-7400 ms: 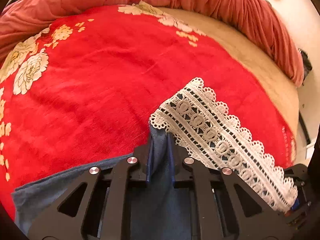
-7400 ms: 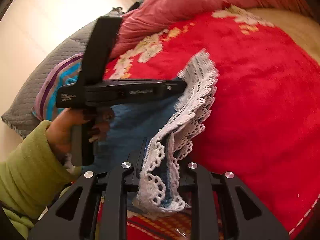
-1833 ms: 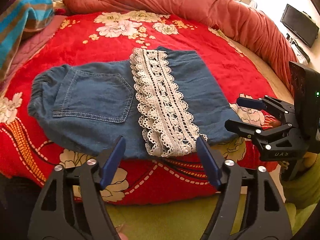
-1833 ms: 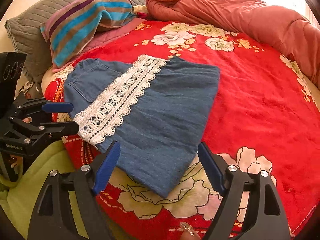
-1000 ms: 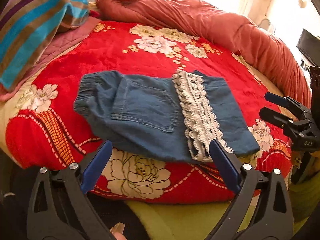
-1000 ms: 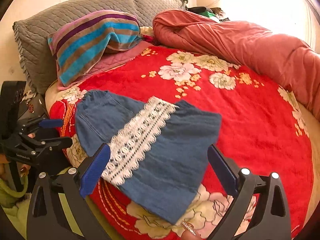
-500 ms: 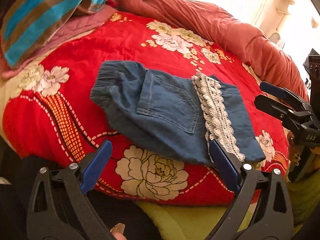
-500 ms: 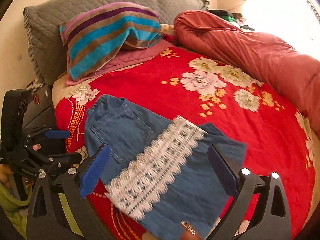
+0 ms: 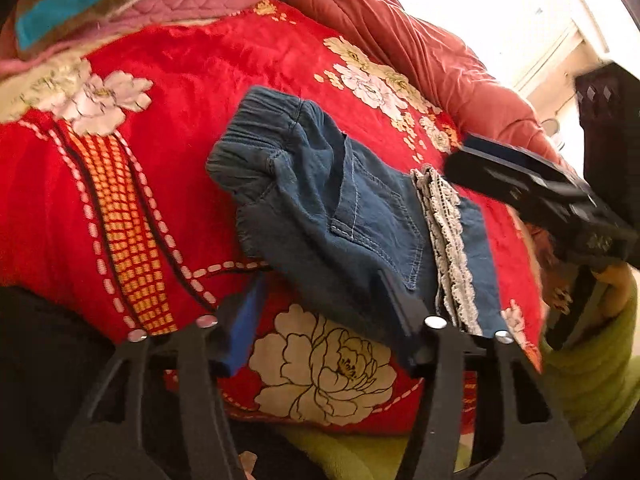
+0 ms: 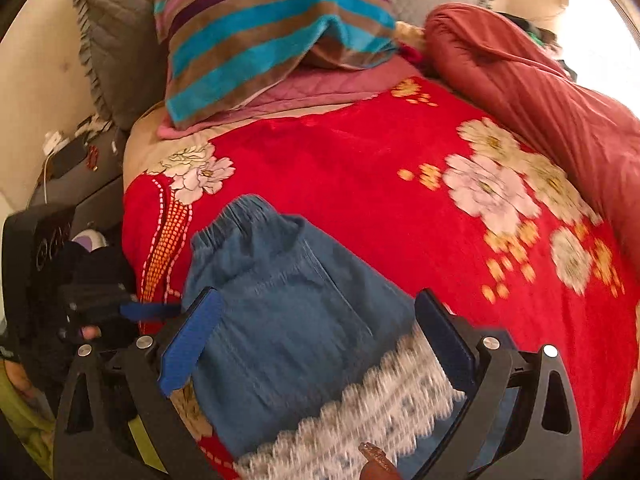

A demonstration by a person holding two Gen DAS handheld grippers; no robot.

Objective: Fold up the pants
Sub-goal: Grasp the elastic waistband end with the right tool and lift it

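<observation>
The folded denim pants (image 9: pixel 320 208) with their white lace trim (image 9: pixel 448 240) lie near the front edge of the bed, on the red floral blanket (image 9: pixel 168 92). The left gripper (image 9: pixel 320 320) hovers at the pants' near edge, jaws closing with nothing pinched yet. The right gripper (image 10: pixel 316 344) hangs over the denim with its jaws spread wide. A striped pillow (image 10: pixel 264 28) sits at the head.

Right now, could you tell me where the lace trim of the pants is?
In the left wrist view the lace trim runs across the folded denim pants, right of the back pocket, near the red floral blanket's front edge.
</observation>
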